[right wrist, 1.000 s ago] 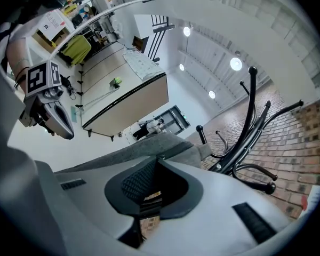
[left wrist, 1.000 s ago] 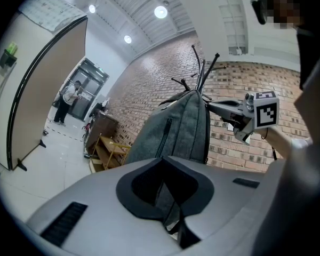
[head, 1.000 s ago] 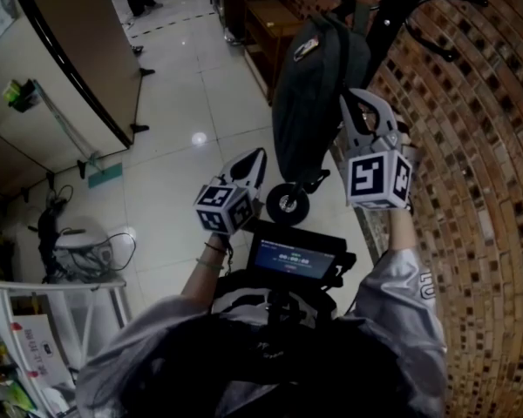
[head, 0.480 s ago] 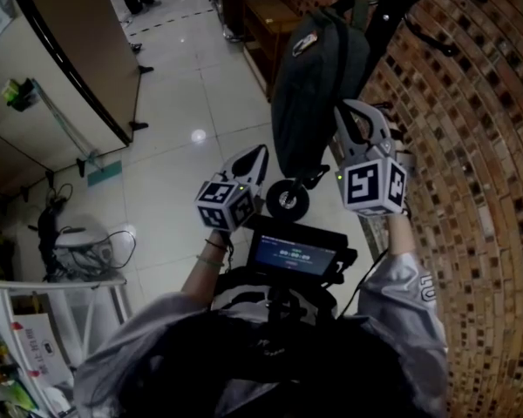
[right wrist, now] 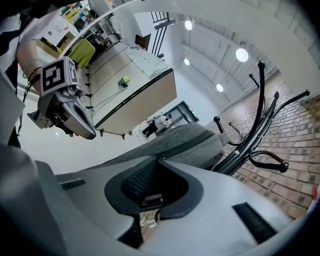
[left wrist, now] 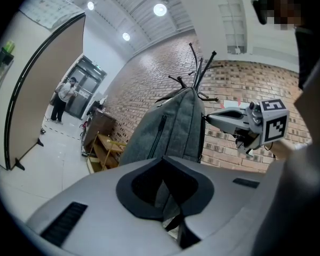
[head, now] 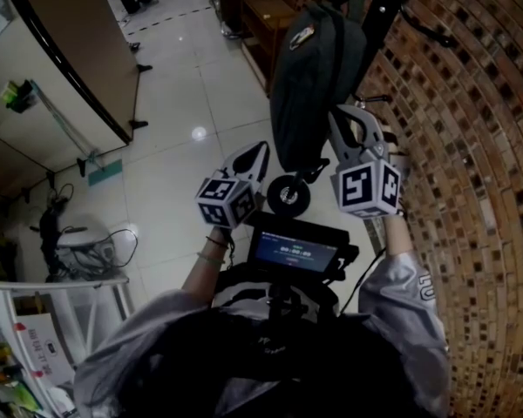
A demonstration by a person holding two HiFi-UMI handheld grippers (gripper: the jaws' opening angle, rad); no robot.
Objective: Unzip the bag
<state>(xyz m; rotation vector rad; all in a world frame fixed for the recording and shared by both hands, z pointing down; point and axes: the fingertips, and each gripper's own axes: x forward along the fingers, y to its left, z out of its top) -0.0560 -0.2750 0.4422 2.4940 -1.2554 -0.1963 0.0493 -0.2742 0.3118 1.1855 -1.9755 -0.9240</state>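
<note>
A dark grey backpack (head: 318, 68) hangs from a black coat stand (head: 385, 3) against the brick wall. My left gripper (head: 255, 155) is at the bag's lower left edge, shut on grey fabric and a black strap (left wrist: 170, 207) of the bag. On the bag's right side, my right gripper (head: 347, 122) is shut on a small metal zipper pull (right wrist: 150, 217) that shows between its jaws. The bag's top (right wrist: 186, 137) lies just beyond them. In the left gripper view the bag (left wrist: 170, 129) fills the middle and the right gripper (left wrist: 229, 119) is beside it.
The brick wall (head: 471, 146) runs close on the right. A black wheel (head: 288, 196) stands on the tiled floor below the bag. A wooden shelf (head: 266, 20) is behind the bag, a tall partition (head: 78, 42) on the left. A person (left wrist: 61, 97) stands far off.
My right gripper has slid a little down and left along the bag's right side. The left gripper has kept its hold at the bag's lower edge.
</note>
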